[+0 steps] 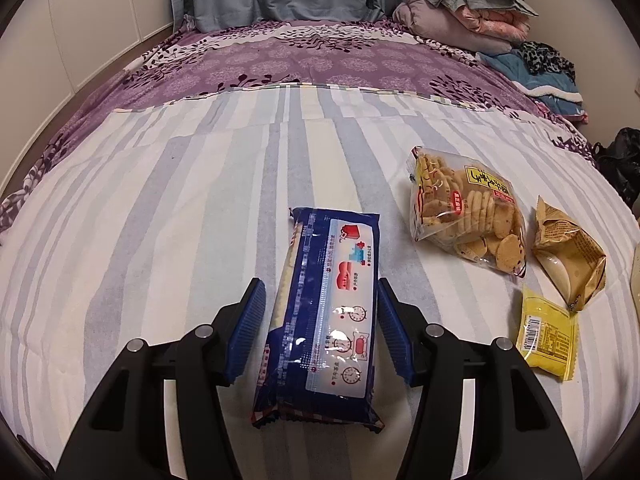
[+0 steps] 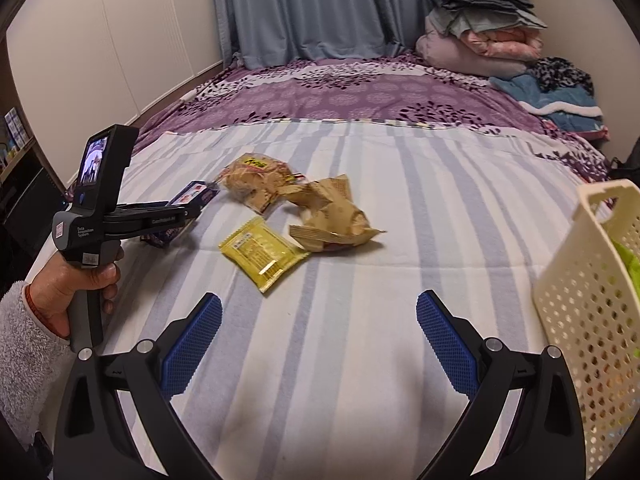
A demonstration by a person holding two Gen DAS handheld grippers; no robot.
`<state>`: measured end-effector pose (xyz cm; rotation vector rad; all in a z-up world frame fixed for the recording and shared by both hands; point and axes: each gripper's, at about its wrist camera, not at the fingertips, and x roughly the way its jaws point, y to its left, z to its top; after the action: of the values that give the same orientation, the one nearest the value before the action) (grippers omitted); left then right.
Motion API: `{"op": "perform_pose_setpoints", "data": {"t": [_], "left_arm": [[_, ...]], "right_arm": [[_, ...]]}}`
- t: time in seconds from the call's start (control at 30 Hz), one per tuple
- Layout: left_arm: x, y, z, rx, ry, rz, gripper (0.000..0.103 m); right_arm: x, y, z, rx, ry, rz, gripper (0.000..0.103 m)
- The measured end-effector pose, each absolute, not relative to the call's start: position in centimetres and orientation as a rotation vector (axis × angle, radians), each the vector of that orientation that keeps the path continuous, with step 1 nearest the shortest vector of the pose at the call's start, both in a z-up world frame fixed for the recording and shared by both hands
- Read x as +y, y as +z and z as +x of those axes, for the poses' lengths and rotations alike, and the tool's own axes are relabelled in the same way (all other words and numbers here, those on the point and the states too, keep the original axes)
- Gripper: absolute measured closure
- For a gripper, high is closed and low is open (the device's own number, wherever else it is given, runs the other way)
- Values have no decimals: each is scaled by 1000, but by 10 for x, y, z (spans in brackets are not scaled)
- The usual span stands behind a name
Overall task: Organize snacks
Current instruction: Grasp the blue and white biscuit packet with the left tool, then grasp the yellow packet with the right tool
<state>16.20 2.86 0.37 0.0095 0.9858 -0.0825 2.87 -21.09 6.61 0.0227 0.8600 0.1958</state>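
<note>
A long blue biscuit packet (image 1: 328, 308) lies on the striped bedsheet (image 1: 160, 220), lengthwise between the pads of my left gripper (image 1: 320, 284). The right pad touches its edge; a narrow strip of sheet shows at the left pad, so the jaws stand open around it. To its right lie a clear cookie bag (image 1: 468, 216), a crumpled tan packet (image 1: 568, 256) and a yellow sachet (image 1: 546, 336). My right gripper (image 2: 320, 320) hovers open over bare sheet, with the yellow sachet (image 2: 264, 252) and tan packet (image 2: 336, 216) ahead. The left gripper (image 2: 188, 216) shows at the left.
A cream perforated basket (image 2: 588, 280) with something green inside stands at the right edge of the bed. Folded blankets (image 2: 480, 36) and blue clothes (image 2: 556, 96) are piled at the far right. A hand (image 2: 72, 284) holds the left tool. White wardrobe doors (image 2: 100, 40) line the left wall.
</note>
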Motion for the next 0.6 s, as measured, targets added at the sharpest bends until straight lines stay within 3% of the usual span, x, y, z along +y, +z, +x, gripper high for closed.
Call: {"op": "perform_pose_setpoints", "data": {"t": [0.07,0.6], "left_arm": [[29,4,162,982,-82,12,58],[62,44,117,901,-99,-69,58]], "right_arm": [[-203,63,35,858,220,12,6],[-152,34,98,906,441,-21,6]]}}
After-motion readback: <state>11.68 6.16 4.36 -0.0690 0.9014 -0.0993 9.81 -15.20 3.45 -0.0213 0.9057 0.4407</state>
